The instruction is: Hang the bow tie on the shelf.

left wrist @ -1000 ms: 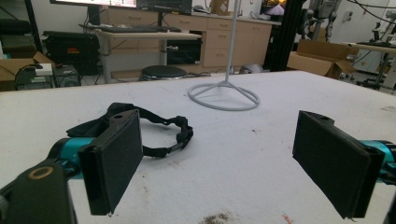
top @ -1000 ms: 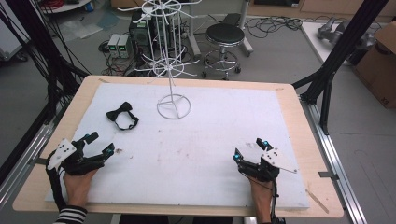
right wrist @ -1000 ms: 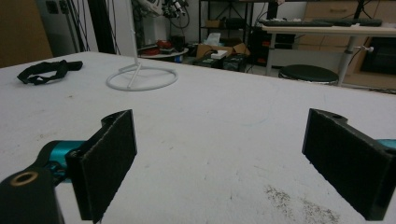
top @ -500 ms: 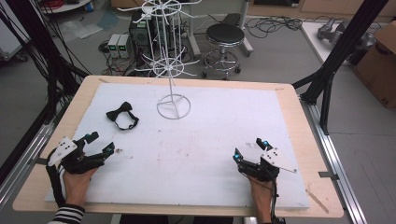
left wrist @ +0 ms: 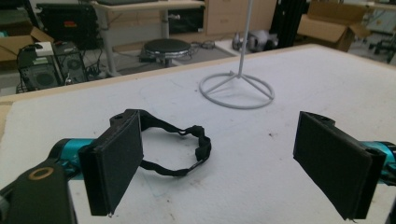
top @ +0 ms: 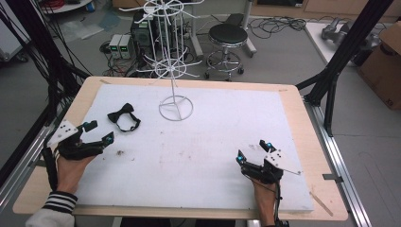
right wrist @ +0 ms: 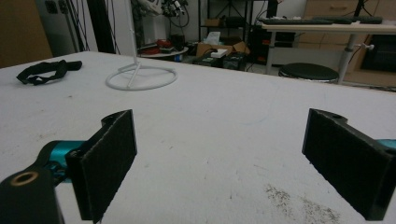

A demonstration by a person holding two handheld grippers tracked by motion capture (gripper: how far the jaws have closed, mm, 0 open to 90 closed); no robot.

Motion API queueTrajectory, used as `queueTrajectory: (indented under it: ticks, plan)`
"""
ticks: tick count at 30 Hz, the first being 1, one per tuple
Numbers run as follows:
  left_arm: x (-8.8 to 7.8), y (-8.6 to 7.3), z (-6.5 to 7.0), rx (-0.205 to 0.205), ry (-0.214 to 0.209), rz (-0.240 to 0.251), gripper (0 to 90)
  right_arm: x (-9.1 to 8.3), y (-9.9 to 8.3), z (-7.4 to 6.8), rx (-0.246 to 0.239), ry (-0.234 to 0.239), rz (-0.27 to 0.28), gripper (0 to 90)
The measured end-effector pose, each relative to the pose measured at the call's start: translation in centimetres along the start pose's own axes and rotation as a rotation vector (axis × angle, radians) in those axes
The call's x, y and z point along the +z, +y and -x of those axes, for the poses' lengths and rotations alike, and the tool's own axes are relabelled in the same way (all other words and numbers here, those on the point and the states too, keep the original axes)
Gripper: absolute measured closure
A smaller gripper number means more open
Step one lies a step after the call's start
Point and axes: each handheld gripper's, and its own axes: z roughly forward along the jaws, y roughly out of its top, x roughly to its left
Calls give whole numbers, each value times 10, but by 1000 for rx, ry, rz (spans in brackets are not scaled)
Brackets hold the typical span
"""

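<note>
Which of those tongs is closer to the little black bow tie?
The left. The left tongs sit open just short of the bow tie, which lies ahead of them. The right tongs are far across the table, also open.

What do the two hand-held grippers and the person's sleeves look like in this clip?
Each hand-held gripper, left and right, is black with teal joints near the tips and a pale grey three-cornered plate on top. In the gripper views the jaws are flat black rectangular pads. A black cable trails along the right forearm. The left sleeve has a black-and-white striped cuff.
</note>
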Motion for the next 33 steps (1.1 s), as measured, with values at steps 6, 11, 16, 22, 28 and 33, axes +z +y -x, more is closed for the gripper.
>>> queueTrajectory:
  ticks: [6,11,16,22,28,33]
  plan:
    - [18,22,-12,55,-11,-105,161,0,0,1,11,2,1,89]
    - [33,32,-26,58,-9,-185,161,-1,0,3,34,6,2,89]
    - [48,36,-41,57,2,-266,163,-1,0,3,33,8,3,89]
    - [67,42,-59,28,8,-346,163,-1,0,3,33,6,6,89]
    - [82,53,-72,17,2,-410,190,-1,0,2,30,2,5,89]
    - [96,54,-82,7,20,-463,191,-1,0,2,29,-3,5,89]
